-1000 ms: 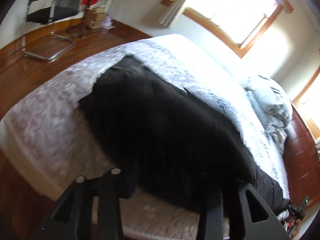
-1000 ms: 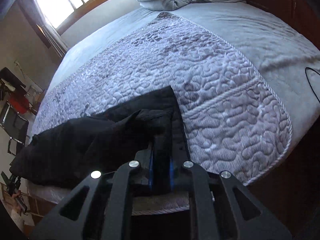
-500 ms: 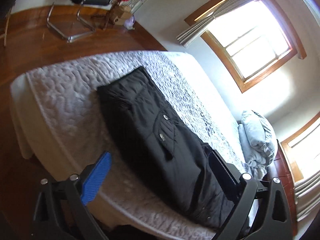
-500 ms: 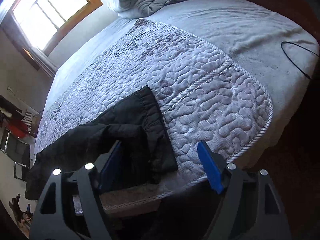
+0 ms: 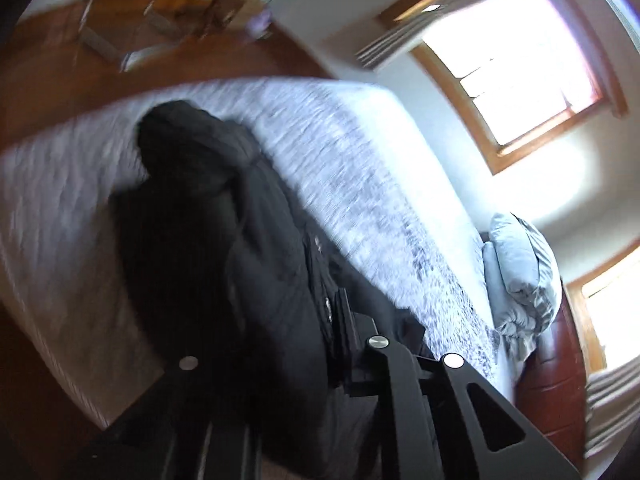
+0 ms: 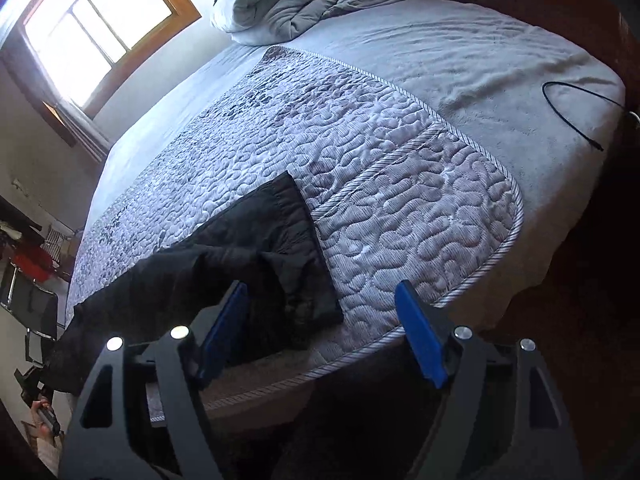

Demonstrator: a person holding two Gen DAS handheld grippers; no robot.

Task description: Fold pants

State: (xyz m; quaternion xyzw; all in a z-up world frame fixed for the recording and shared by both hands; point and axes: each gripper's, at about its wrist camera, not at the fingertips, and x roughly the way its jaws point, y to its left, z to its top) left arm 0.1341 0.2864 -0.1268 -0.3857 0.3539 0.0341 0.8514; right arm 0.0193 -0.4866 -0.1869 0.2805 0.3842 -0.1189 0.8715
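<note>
Now my left gripper [image 5: 332,344] is clamped tight on a bunched fold of the black pants [image 5: 224,240]; the dark cloth wraps over its fingers, so its pads are hidden from me. From this side the picture is smeared with blur, but I can see the pants heaped in a dark ridge running along the near edge of the bed [image 5: 60,208], on top of the grey quilted cover [image 5: 344,184].

My right gripper [image 6: 320,332] stands wide apart, its blue pads [image 6: 420,340] bare and holding nothing. Between and just beyond its fingers lies the other end of the pants [image 6: 280,248], flat on the quilted cover [image 6: 400,184] near the bed's front edge, one corner folded back over itself. The left pad sits just over the cloth's edge; whether it touches I cannot tell.

Farther up the bed a rumpled grey duvet [image 6: 288,4] is piled by the headboard, and a thin black cable [image 6: 576,108] trails across the plain sheet at the right.
</note>
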